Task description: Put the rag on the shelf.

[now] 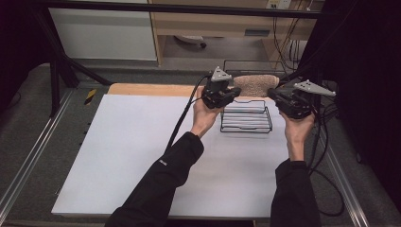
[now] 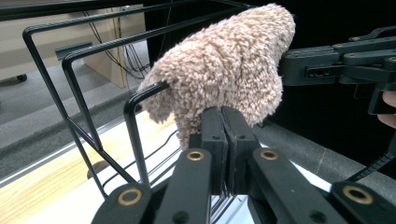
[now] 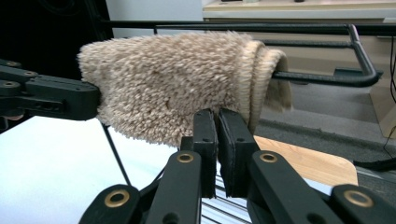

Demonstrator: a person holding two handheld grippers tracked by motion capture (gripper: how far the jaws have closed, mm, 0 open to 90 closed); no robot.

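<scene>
Both claws shut on sock (image 1: 257, 85), rack (image 1: 246, 124), white tbl (image 1: 142, 156)

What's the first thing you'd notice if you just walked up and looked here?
The fluffy beige sock stands out, draped over the top bar of a black wire rack at the far side of the white table. The left gripper and right gripper flank it, each pinching its lower edge.

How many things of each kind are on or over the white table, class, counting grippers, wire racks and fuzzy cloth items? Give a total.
Grippers: 2, the left gripper and the right gripper
Black wire rack: 1
Beige fuzzy cloth, draped over the rack's top bar: 1
Total: 4
</scene>
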